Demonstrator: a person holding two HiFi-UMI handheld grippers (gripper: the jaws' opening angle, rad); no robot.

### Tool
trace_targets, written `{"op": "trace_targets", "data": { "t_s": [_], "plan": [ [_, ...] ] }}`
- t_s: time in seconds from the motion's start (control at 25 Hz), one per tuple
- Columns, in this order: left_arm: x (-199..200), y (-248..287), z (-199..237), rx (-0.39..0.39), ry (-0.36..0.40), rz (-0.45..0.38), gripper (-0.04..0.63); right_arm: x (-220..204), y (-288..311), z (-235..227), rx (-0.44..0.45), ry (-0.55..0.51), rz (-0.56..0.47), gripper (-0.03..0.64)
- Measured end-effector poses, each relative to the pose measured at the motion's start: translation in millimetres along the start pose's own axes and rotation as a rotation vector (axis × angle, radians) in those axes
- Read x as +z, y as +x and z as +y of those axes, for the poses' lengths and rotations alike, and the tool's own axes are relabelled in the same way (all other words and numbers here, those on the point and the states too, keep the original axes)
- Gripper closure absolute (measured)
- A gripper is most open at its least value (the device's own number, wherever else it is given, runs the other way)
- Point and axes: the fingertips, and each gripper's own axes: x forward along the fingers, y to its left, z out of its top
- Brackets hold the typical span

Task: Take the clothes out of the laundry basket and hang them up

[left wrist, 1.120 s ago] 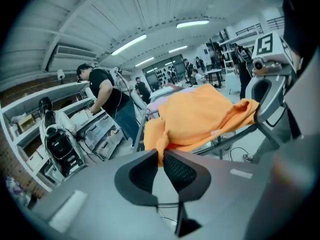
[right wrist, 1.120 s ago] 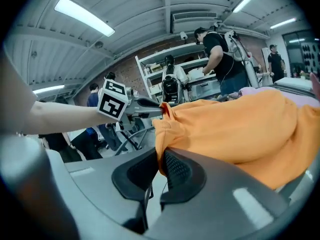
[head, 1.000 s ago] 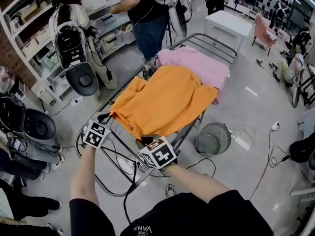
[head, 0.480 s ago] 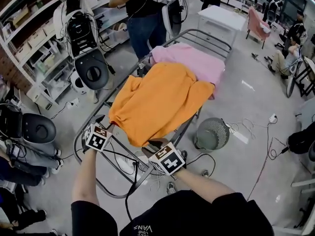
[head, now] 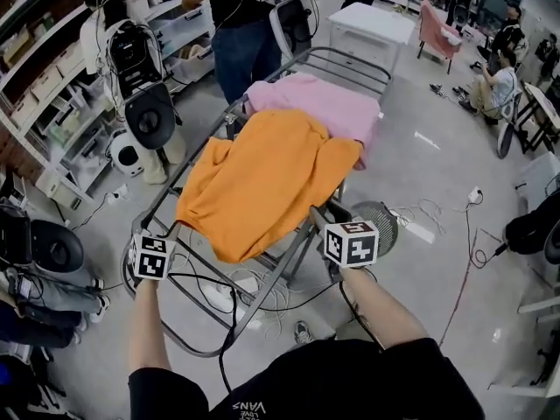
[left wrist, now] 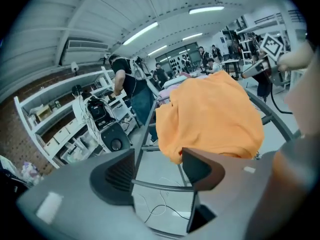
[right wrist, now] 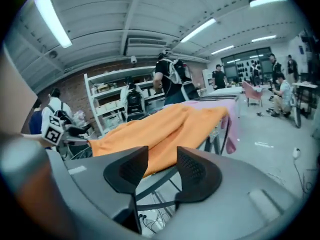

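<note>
Orange top (head: 262, 182) draped over the drying rack (right wrist: 156, 181)

Your left claw (left wrist: 156, 171) has just been opening; it stands wide and empty by the top's near corner. Your right claw (right wrist: 162, 171) has just been opening too, half apart, nothing between its pads, at the top's right edge.

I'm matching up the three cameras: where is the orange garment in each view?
Head view: orange garment at centre, draped over the metal rack.
Left gripper view: centre right, upper half.
Right gripper view: centre, stretching left.
Shared landmark: the rack rail under its near edge.
</note>
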Motion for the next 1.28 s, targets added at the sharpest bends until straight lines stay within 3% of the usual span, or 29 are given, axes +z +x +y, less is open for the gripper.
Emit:
{"op": "trace_targets", "data": {
  "t_s": [0.12, 0.32, 0.36, 0.48, 0.68, 0.84, 1.04, 1.28],
  "plan": [
    [13, -14, 7, 0.041, 0.016, -0.043, 0.322, 8, 15, -37, -0.072, 0.113, -0.007, 0.425],
    [45, -38, -21, 0.009, 0.079, -0.129, 0.322, -5, 44, -68, -0.114, 0.241, 0.038, 0.417],
    [53, -42, -29, 0.000, 0.088, -0.152, 0.322, -5, 45, -69, -0.100, 0.251, 0.027, 0.440],
    [76, -52, -50, -0.018, 0.102, -0.212, 0.322, 1, 29, -65, -0.073, 0.237, -0.042, 0.598],
    [103, -66, -82, -0.043, 0.094, -0.270, 0.322, -2, -33, -51, 0.002, 0.240, -0.121, 0.599],
    [121, -77, -109, -0.054, 0.081, -0.307, 0.322, -39, -82, -50, 0.016, 0.260, -0.116, 0.599],
    [128, -95, -147, -0.071, 0.094, -0.311, 0.322, -110, -117, -64, -0.010, 0.332, -0.003, 0.598],
    [132, -121, -188, -0.062, 0.129, -0.300, 0.322, -153, -143, -65, 0.013, 0.319, 0.074, 0.597]
  ]
}}
